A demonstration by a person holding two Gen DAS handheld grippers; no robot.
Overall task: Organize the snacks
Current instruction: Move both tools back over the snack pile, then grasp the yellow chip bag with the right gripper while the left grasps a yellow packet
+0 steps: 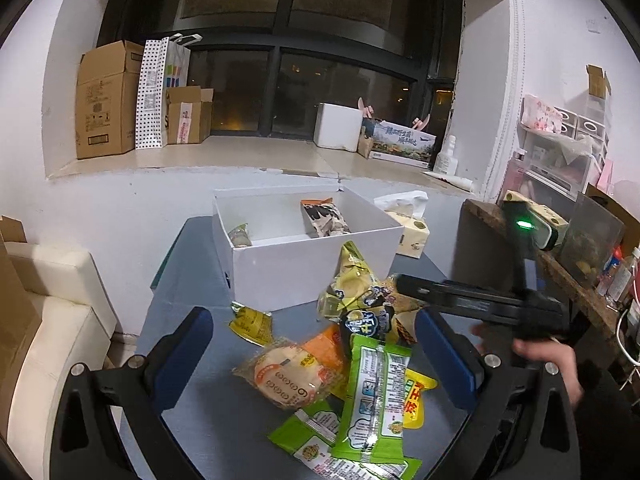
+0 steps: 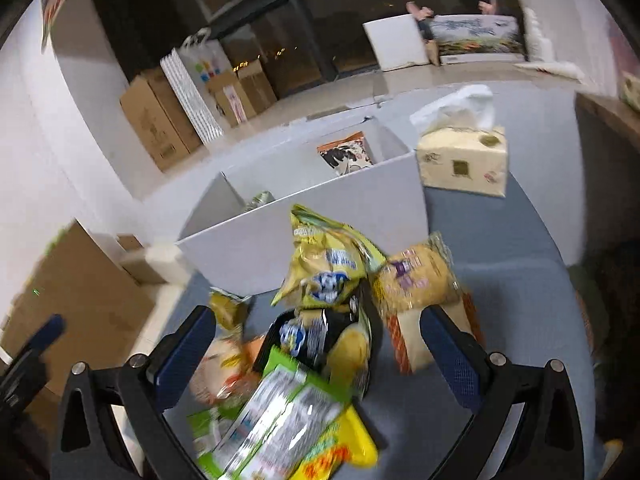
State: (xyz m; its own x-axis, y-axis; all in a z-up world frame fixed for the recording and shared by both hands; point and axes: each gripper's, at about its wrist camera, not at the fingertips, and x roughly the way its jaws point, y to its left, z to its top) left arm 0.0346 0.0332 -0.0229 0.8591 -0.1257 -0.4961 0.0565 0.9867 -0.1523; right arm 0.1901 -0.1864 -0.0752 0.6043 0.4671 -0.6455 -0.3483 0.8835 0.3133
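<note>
A pile of snack packets lies on the grey table (image 1: 192,420) in front of a white box (image 1: 308,268). The pile holds a round cracker pack (image 1: 288,376), a green packet (image 1: 376,396) and a yellow chip bag (image 1: 356,284). The box holds an orange-topped packet (image 1: 324,218) and a small packet (image 1: 240,236). My left gripper (image 1: 316,360) is open over the pile, holding nothing. My right gripper (image 2: 320,356) is open above the same pile, with the yellow chip bag (image 2: 328,264) and a green packet (image 2: 280,412) between its fingers. The white box also shows in the right wrist view (image 2: 320,204). The right gripper's body (image 1: 480,300) reaches in from the right in the left wrist view.
A tissue pack (image 1: 412,232) stands right of the box, also in the right wrist view (image 2: 464,160). A cream sofa (image 1: 52,320) is on the left. Cardboard boxes (image 1: 108,100) stand on the window ledge. A cluttered wooden shelf (image 1: 560,264) runs along the right.
</note>
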